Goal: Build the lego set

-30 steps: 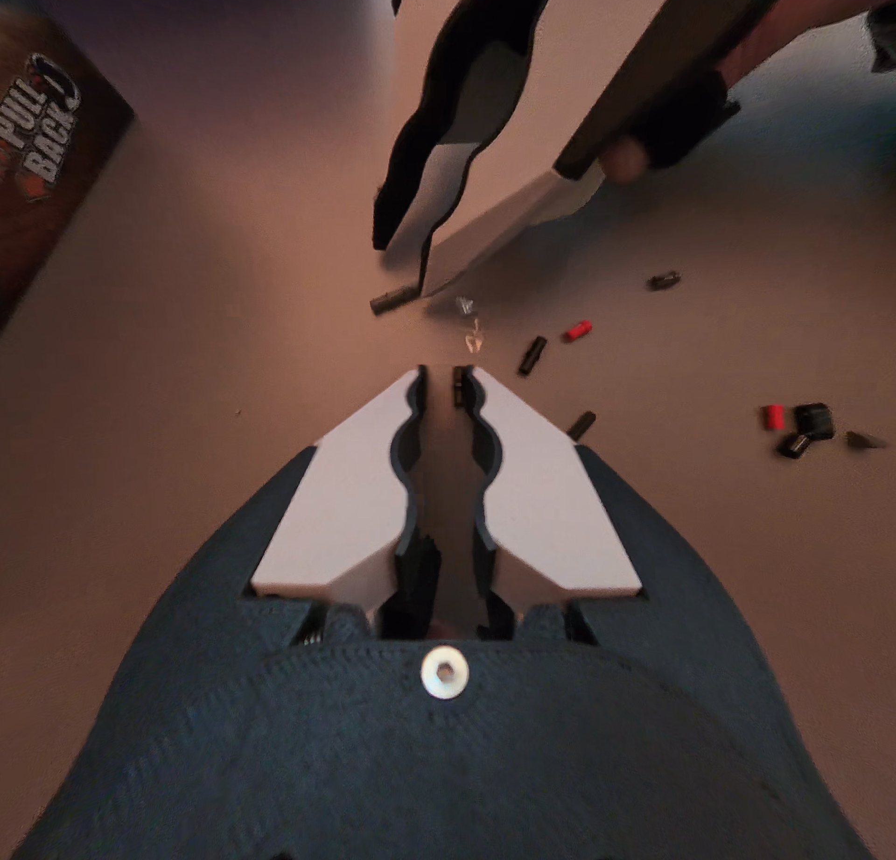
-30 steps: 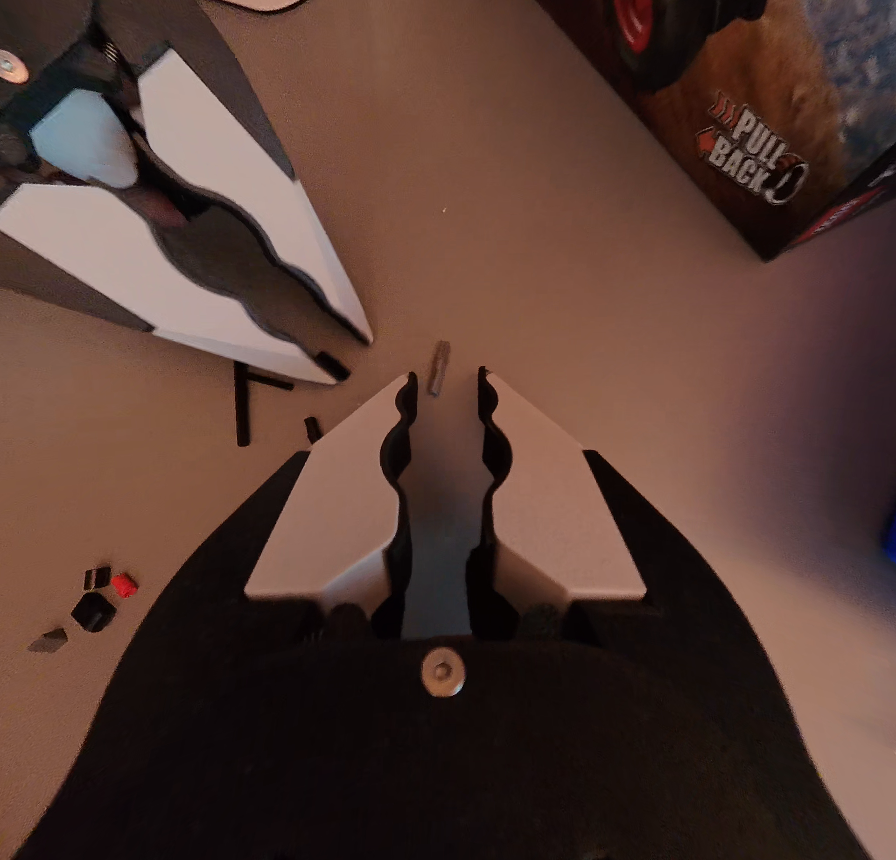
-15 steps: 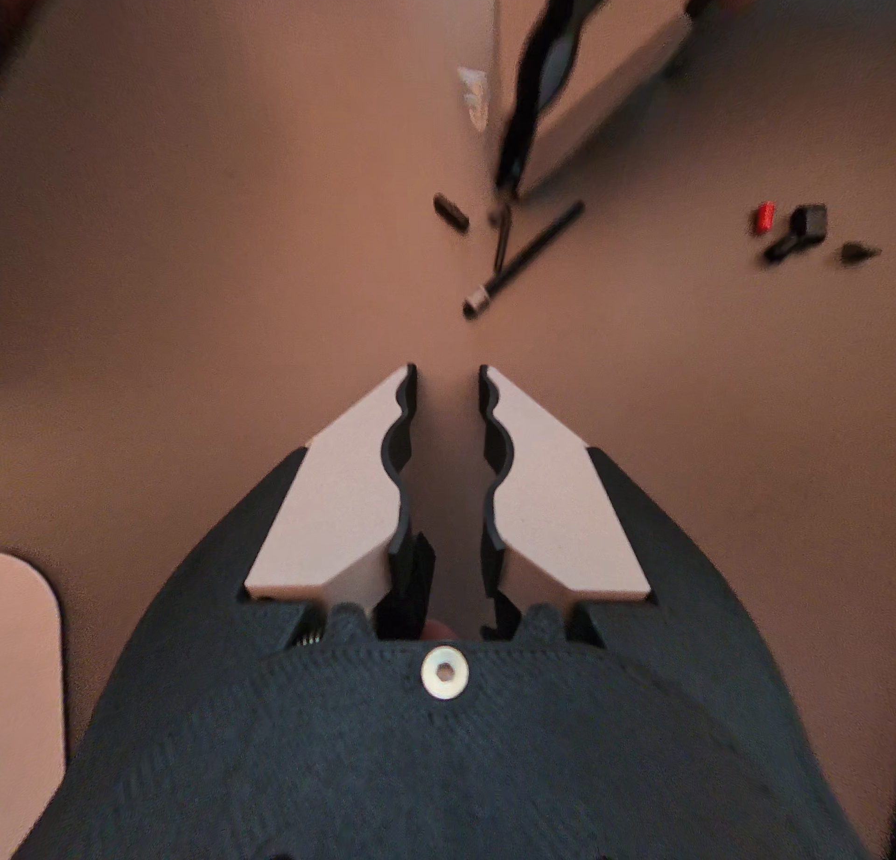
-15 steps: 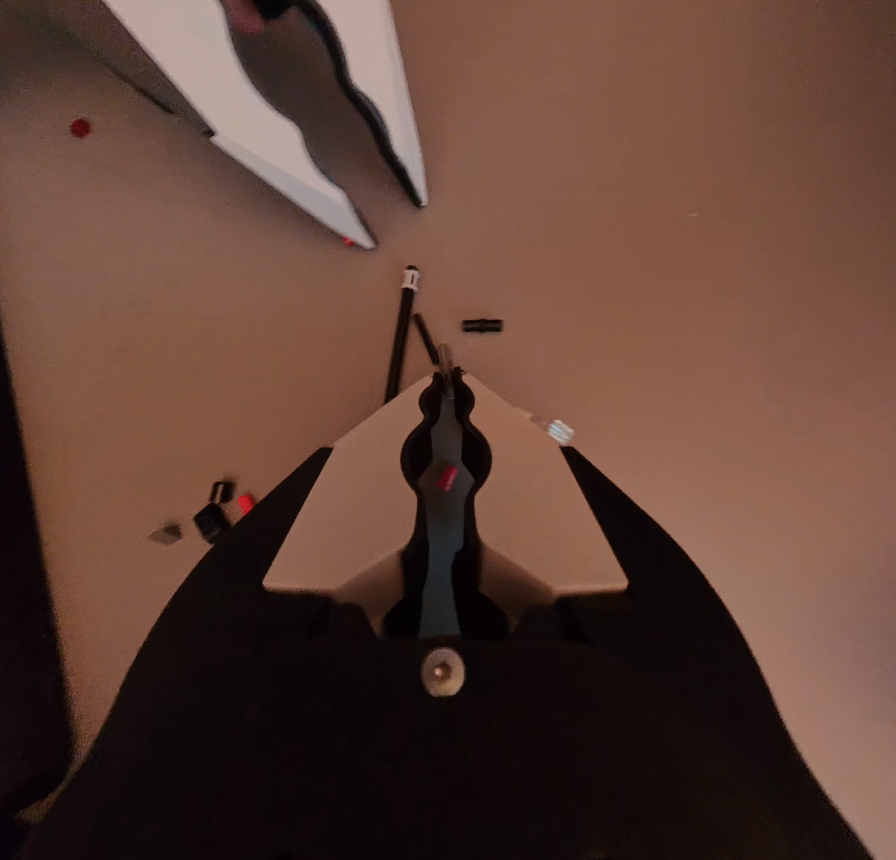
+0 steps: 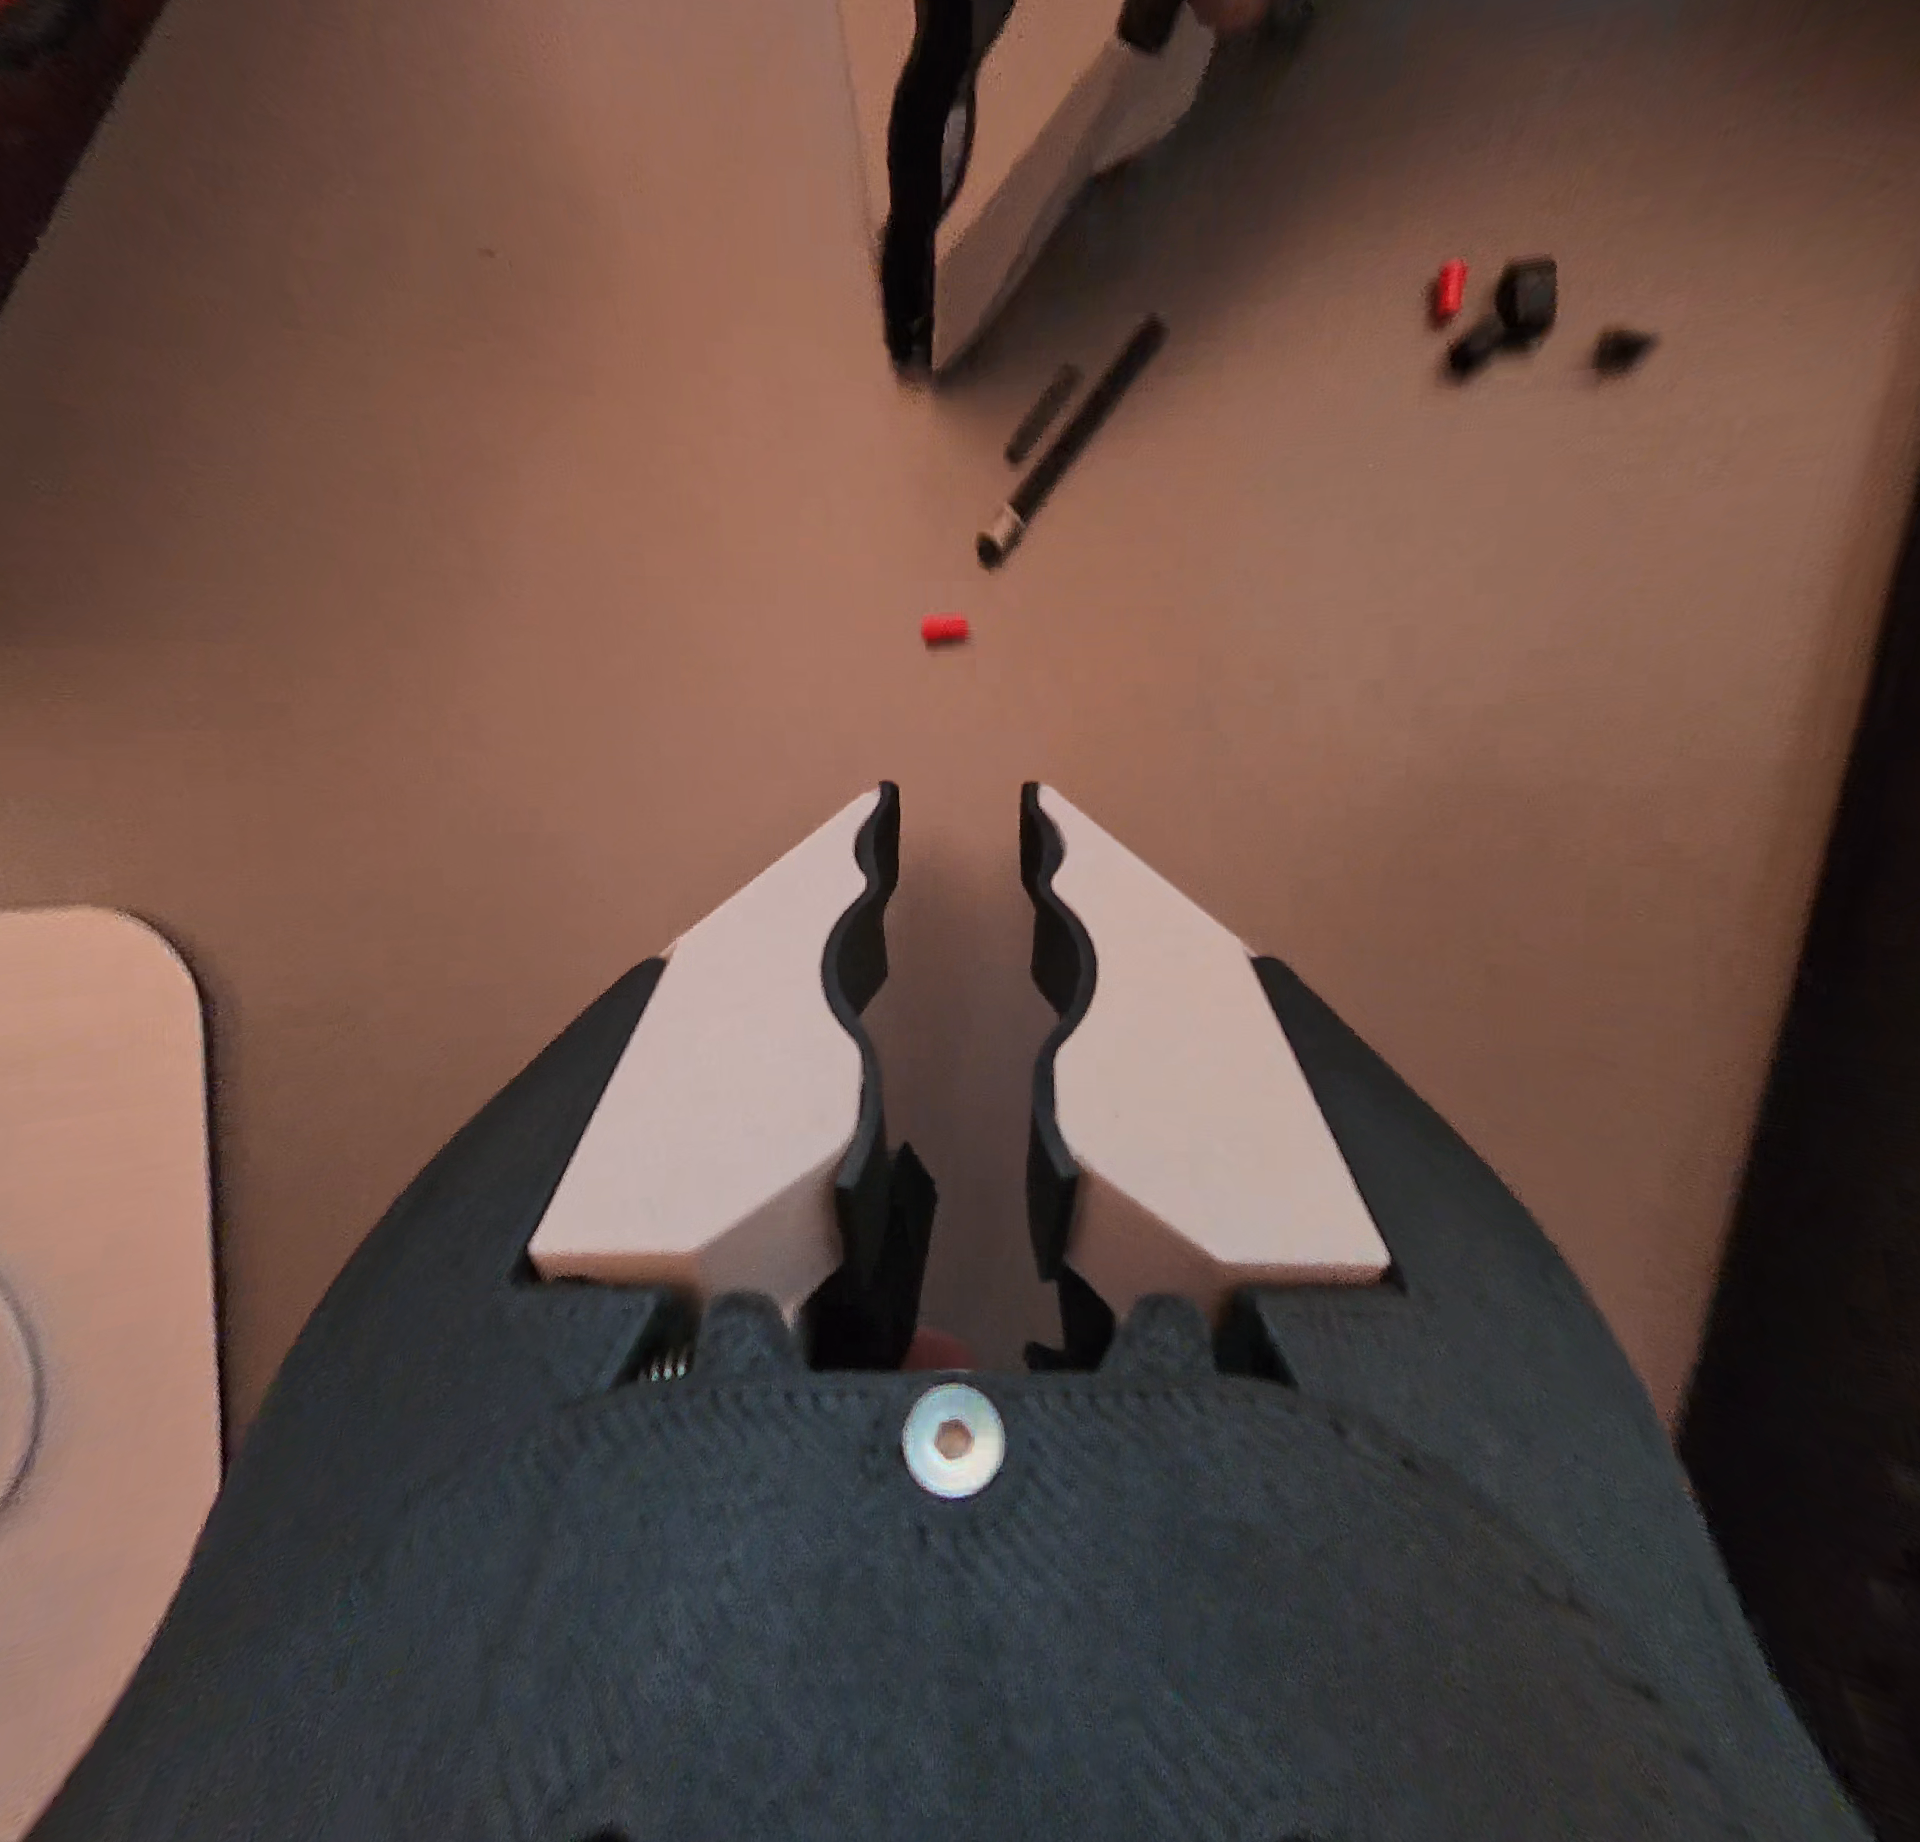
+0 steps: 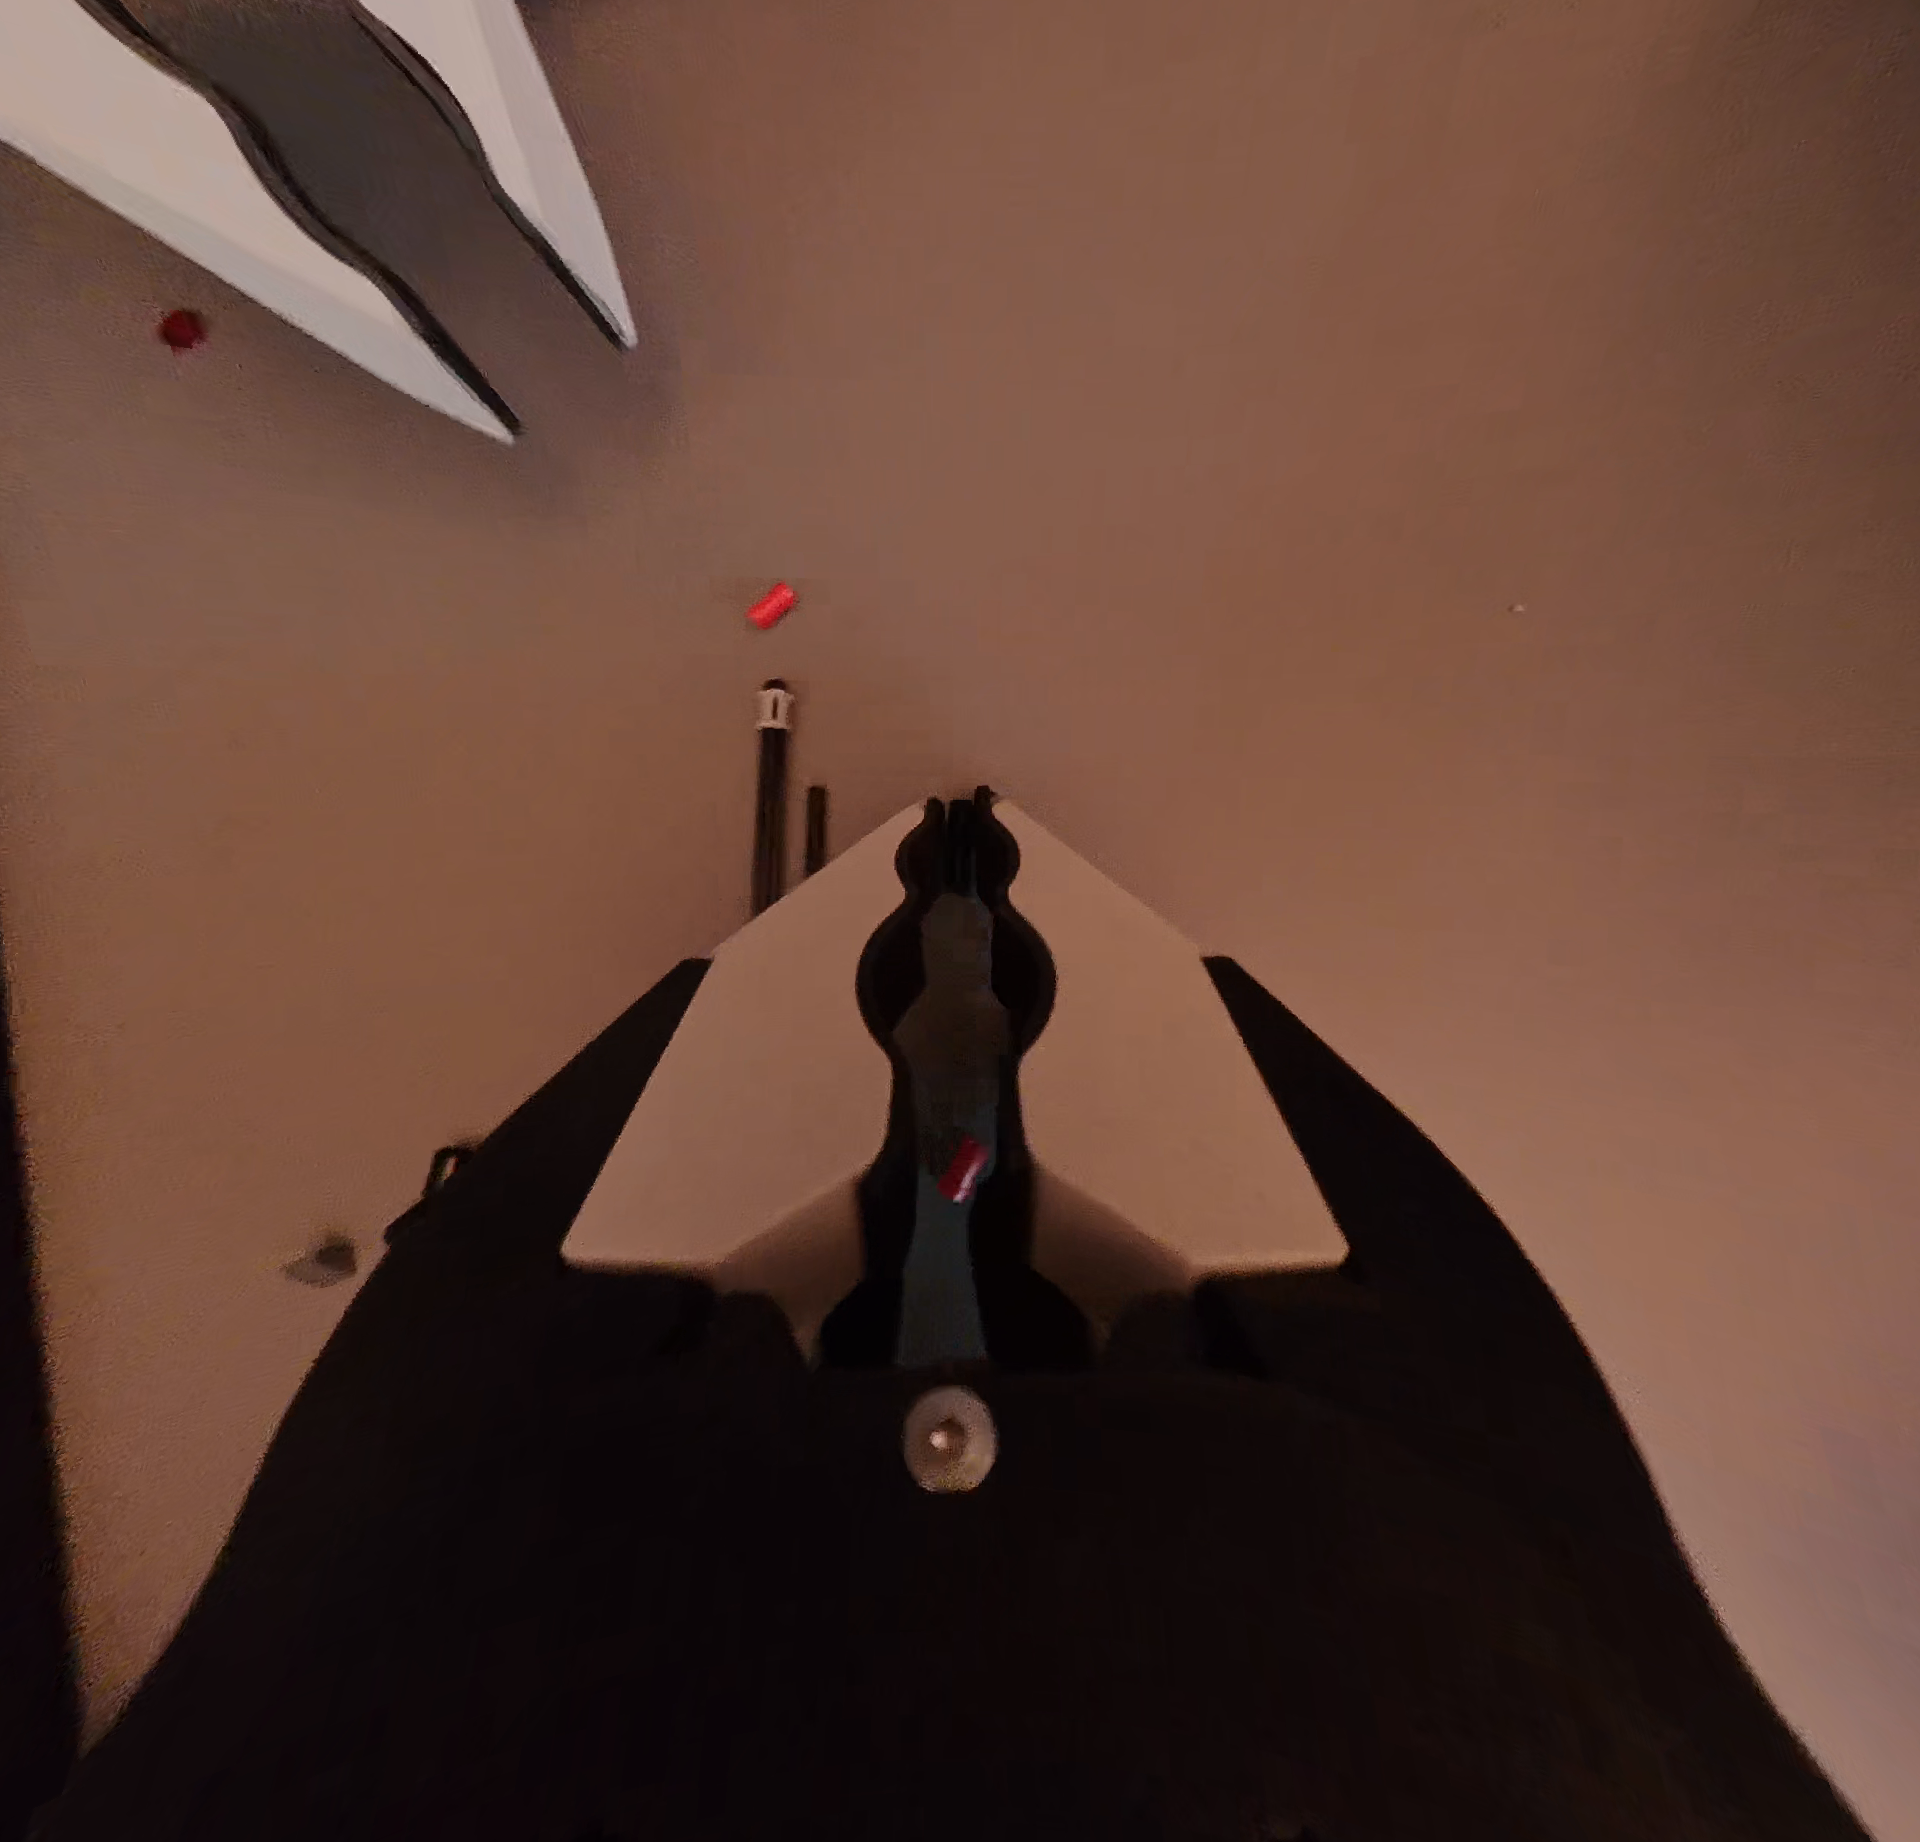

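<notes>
Two tongs over the bench, a few loose lego pieces between them.

Our left tongs (image 5: 958,786) stand apart with nothing between the fingers, hovering over the tan bench (image 5: 416,504). Just ahead of them lies one small red pin (image 5: 944,630), and beyond it two black axles side by side: a long axle (image 5: 1075,433) with a pale collar at its near end, and a short axle (image 5: 1039,412) beside it. Our right tongs (image 6: 961,805) are drawn together at the tips on a small dark piece (image 6: 964,824); we cannot tell what kind it is. Off to the side in the left wrist view sits a cluster (image 5: 1507,312) of four small bits: one red, three dark. One more red stud (image 6: 181,329) lies beyond the left tongs in the right wrist view.
</notes>
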`<state>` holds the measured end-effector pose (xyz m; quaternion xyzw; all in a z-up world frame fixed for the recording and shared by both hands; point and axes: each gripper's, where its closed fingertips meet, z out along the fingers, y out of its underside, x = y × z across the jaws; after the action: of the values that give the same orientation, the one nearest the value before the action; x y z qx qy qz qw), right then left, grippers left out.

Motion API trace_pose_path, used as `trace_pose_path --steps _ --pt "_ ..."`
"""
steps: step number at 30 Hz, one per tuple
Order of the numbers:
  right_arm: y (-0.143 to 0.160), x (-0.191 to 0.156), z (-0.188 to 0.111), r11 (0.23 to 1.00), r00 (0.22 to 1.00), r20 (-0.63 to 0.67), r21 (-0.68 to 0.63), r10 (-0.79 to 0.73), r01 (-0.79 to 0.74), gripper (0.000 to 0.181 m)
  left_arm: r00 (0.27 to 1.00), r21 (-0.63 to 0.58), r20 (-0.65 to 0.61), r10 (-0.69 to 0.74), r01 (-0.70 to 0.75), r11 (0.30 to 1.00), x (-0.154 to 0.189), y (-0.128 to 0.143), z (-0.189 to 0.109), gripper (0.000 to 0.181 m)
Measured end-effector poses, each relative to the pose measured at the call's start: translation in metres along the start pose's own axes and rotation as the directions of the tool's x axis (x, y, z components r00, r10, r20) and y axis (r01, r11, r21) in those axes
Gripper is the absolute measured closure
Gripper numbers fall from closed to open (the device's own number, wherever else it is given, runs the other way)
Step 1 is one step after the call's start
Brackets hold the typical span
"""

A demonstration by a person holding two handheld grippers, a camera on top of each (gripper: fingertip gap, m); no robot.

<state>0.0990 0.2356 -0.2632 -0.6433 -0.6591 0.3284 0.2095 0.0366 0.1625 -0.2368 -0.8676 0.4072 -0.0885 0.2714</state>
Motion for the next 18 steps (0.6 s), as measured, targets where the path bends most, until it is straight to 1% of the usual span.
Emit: trace_pose_path --steps 3,5,7,9,12,13,14,15,16,18 --pt "0.002 -0.005 -0.005 1.0 1.0 -0.007 -0.003 -0.01 0.01 0.173 1.0 -0.027 0.01 0.011 -0.011 1.0 0.018 0.027 -0.026 0.154" --pt "-0.002 -0.006 -0.015 0.999 1.0 -0.017 0.034 -0.006 0.006 0.17 1.0 -0.055 -0.01 0.019 -0.019 0.998 0.036 0.049 -0.044 0.147" --pt "-0.006 -0.002 -0.028 0.997 0.999 -0.039 0.08 0.016 -0.012 0.165 1.0 -0.096 -0.008 0.007 -0.008 0.995 0.046 0.075 -0.056 0.141" --pt "-0.004 0.007 -0.037 0.994 0.996 -0.069 0.098 0.047 -0.04 0.159 1.0 -0.139 -0.002 -0.014 0.014 0.99 0.054 0.098 -0.063 0.137" --pt "0.007 0.017 -0.046 0.993 0.991 -0.11 0.092 0.078 -0.069 0.159 0.999 -0.175 -0.024 -0.033 0.028 0.984 0.069 0.123 -0.057 0.144" --pt "0.009 0.02 -0.047 0.993 0.989 -0.123 0.091 0.086 -0.075 0.159 0.999 -0.182 -0.026 -0.038 0.033 0.983 0.072 0.127 -0.053 0.146" --pt "0.011 0.022 -0.049 0.992 0.987 -0.131 0.092 0.094 -0.083 0.159 0.999 -0.143 -0.024 -0.048 0.044 0.989 0.073 0.122 -0.052 0.155" --pt "0.013 0.023 -0.05 0.991 0.986 -0.132 0.098 0.102 -0.089 0.159 0.998 -0.142 -0.026 -0.058 0.054 0.988 0.076 0.122 -0.05 0.164" --pt "0.013 0.023 -0.052 0.99 0.986 -0.131 0.108 0.107 -0.093 0.16 0.999 -0.136 0.003 -0.041 0.041 0.99 0.074 0.121 -0.049 0.171" --pt "0.014 0.024 -0.055 0.986 0.984 -0.13 0.129 0.119 -0.103 0.161 0.999 -0.131 0.026 -0.021 0.025 0.991 0.074 0.118 -0.047 0.171"
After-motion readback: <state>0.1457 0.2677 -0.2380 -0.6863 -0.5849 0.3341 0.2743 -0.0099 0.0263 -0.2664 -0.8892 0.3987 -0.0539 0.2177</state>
